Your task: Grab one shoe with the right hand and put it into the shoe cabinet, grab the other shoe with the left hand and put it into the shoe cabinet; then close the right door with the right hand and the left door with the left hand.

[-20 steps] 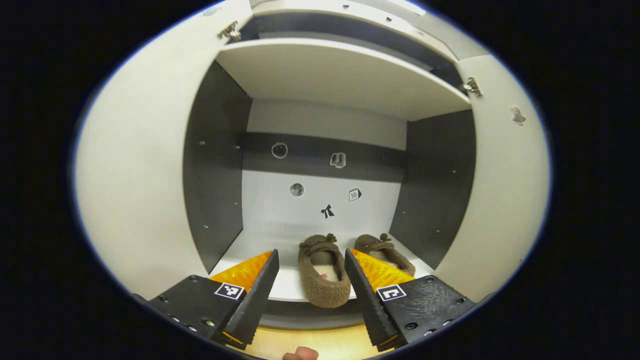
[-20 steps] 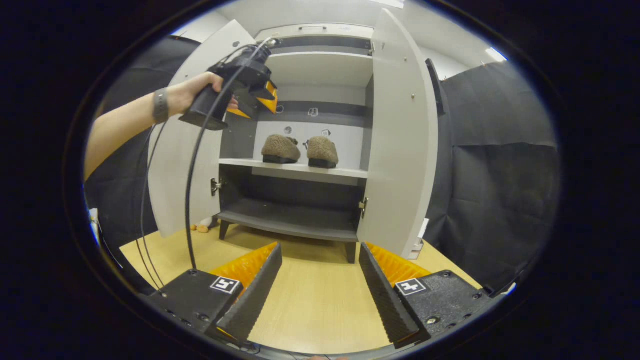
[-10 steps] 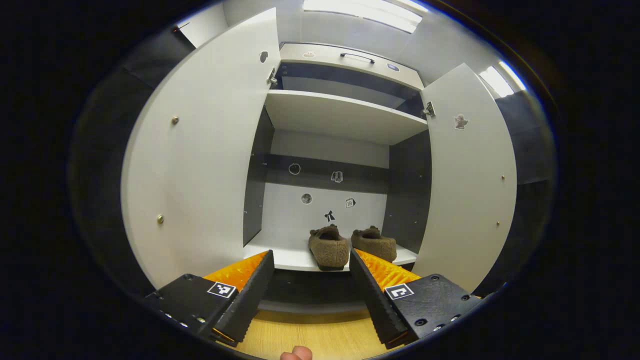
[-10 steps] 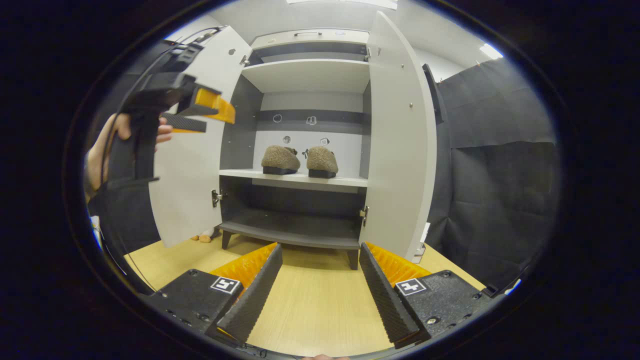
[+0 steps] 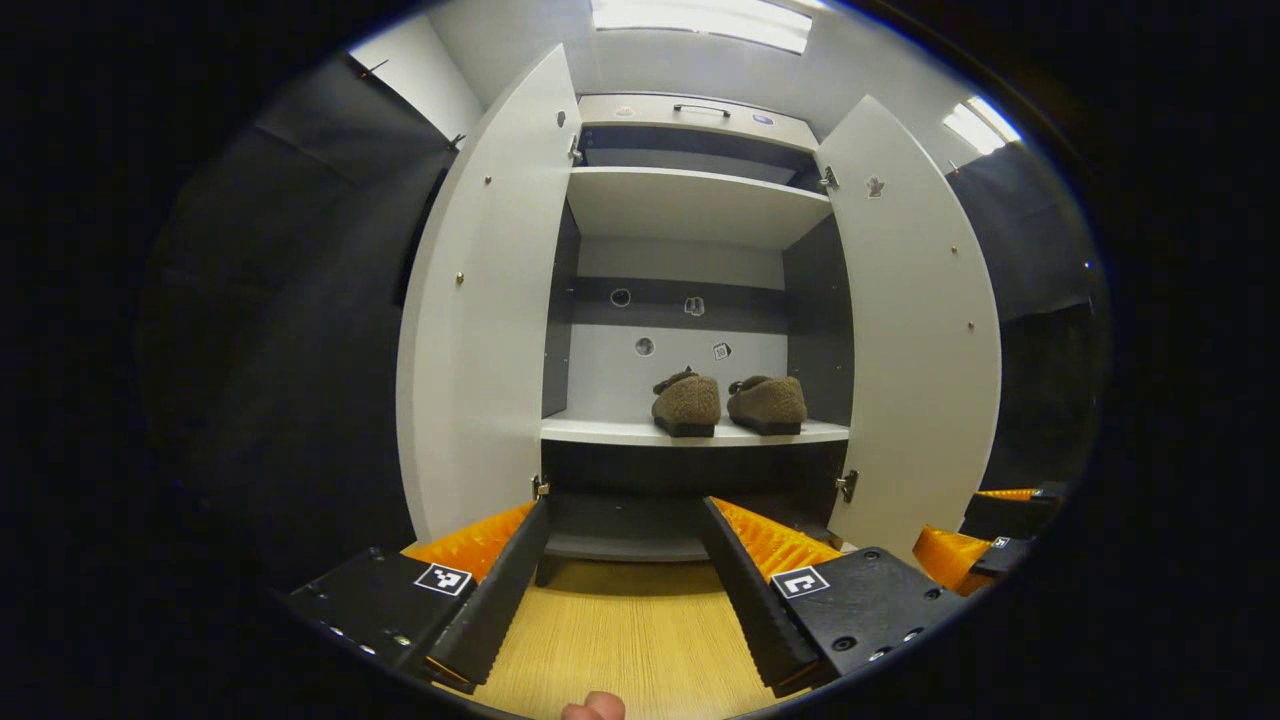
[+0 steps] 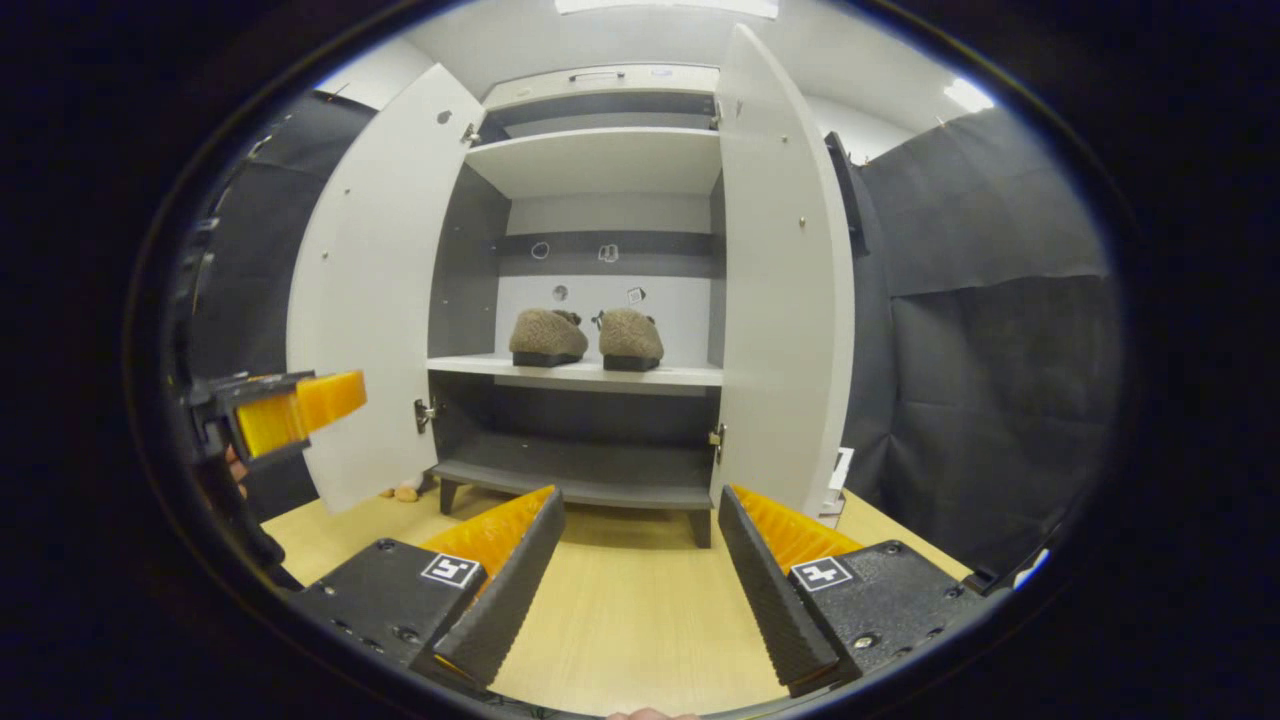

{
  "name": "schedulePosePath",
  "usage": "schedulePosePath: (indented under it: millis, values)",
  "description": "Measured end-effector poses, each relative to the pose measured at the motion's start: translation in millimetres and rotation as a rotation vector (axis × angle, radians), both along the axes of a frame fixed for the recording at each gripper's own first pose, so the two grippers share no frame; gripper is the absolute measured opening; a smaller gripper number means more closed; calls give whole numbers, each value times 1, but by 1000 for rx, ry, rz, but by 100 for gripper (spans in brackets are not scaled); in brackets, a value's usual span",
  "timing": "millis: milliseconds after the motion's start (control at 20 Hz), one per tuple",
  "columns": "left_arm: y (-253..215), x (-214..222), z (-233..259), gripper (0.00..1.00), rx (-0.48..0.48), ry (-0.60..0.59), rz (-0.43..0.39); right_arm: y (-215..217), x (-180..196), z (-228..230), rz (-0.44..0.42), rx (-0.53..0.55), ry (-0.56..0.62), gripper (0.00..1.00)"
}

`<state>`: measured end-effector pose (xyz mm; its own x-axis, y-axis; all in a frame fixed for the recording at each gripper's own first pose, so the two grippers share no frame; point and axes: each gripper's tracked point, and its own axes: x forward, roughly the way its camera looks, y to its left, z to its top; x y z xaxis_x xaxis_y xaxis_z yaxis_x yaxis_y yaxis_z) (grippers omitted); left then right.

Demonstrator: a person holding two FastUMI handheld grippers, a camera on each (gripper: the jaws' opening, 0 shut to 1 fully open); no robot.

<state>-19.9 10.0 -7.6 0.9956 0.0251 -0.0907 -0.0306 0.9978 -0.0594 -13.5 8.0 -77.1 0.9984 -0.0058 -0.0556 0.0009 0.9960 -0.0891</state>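
Left tool [image 5: 620, 560] spread wide, gripping nothing, held over the wooden floor [image 5: 620, 640] in front of the shoe cabinet [image 5: 690, 205]. Right tool [image 6: 640, 560] likewise wide apart and empty. Both shoes, left shoe [image 5: 686, 403] and right shoe [image 5: 767, 402], sit side by side on the middle shelf [image 5: 600, 431]; left door [image 5: 480, 300] and right door [image 5: 915, 320] stand open.

Two brown fuzzy shoes [image 5: 728, 404] sit side by side in the open-doored shoe cabinet [image 5: 690, 205].

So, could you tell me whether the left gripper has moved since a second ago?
Yes. The left gripper has pulled back from the cabinet: the shoes on their shelf now look farther off.
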Motion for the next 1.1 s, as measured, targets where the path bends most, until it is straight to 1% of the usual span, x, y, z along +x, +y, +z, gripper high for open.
schedulePosePath:
  millis: [50,300,400,500,600,700,750,800,850,900,1000,1100]
  values:
    - [-1,-5,-3,93,6,3,4,-1,-1,1,-3,1,-2,98]
    - [-11,-21,-16,93,4,17,-3,0,-13,7,12,51,2,98]
    - [-15,-29,-21,93,3,23,-5,-10,-26,44,-6,74,-56,98]
    - [-19,-33,-24,93,-7,33,-15,-25,-36,91,-19,88,-126,98]
    - [-24,-32,-26,93,-12,42,-32,-49,-42,144,-38,107,-217,98]
    - [-24,-30,-26,93,-4,39,-37,-81,-42,196,-75,91,-313,98]
    - [-25,-29,-26,93,-4,39,-41,-98,-43,213,-105,77,-321,97]
    - [-26,-28,-27,93,-7,40,-45,-114,-41,222,-131,72,-318,99]
    - [-27,-28,-26,93,-9,41,-48,-125,-38,237,-140,80,-333,100]
    - [-28,-28,-26,93,-11,40,-51,-137,-32,253,-150,89,-353,98]
    - [-30,-28,-25,93,-7,41,-58,-163,-18,269,-182,90,-366,96]
    - [-32,-29,-24,93,2,41,-63,-184,-3,281,-202,70,-365,99]
